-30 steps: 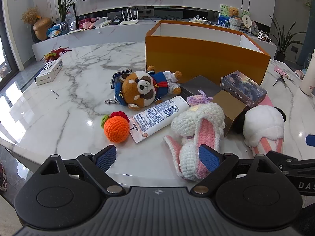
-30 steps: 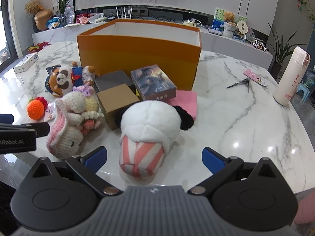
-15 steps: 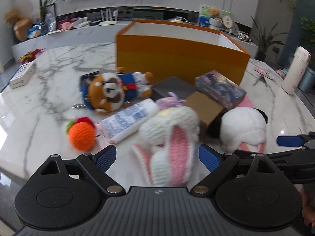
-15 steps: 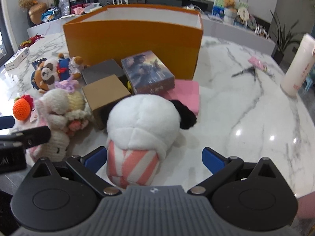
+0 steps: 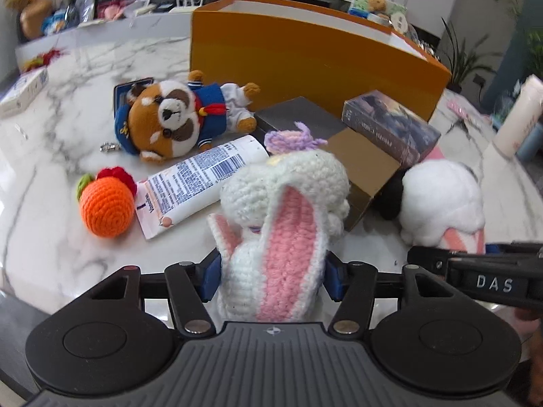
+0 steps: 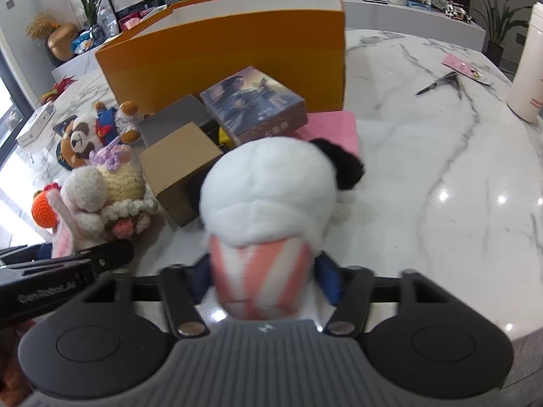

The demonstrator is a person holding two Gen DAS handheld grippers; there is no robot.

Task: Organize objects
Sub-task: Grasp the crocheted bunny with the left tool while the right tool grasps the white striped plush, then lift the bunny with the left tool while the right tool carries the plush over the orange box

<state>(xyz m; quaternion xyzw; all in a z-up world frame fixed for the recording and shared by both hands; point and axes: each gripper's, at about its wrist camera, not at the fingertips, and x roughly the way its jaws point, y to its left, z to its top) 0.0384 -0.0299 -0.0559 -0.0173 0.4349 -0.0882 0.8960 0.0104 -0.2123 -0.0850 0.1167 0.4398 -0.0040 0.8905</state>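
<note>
Farthest left on the marble table (image 5: 51, 224) lies the crochet orange (image 5: 106, 207), then a lotion tube (image 5: 200, 183) and a sailor plush (image 5: 176, 120) behind it; none of these concerns me yet.

Next comes my left gripper (image 5: 271, 273). Its jaws have just been closing, and the blue pads now press both sides of the crochet bunny (image 5: 281, 217), which lies on the table with its pink ear toward the camera. I read this as a grip on soft yarn, low on the body.

Behind it sit a grey box (image 5: 298, 118), a brown carton (image 5: 366, 159) and a picture box (image 5: 390, 125), all just before the orange bin (image 5: 305, 54), which stands open at the back.

To the right, my right gripper (image 6: 261, 273) has also just been closing. Its pads pinch the striped pink end of the white plush (image 6: 268, 186), which lies beside the carton, black ear toward a pink pad (image 6: 332, 129).

The step I judge to be in hand is taking both toys up for the bin. To do it well, I want each squeeze firm before lifting, since stuffing gives and may slip. I would raise straight up first, so that neither toy drags the carton or tube along. The two grippers sit close, so I would keep them apart while carrying. Both toys must clear the bin's near wall before I let go.

Far right stand scissors (image 6: 441, 83) and a white flask (image 6: 529, 64), well clear.
</note>
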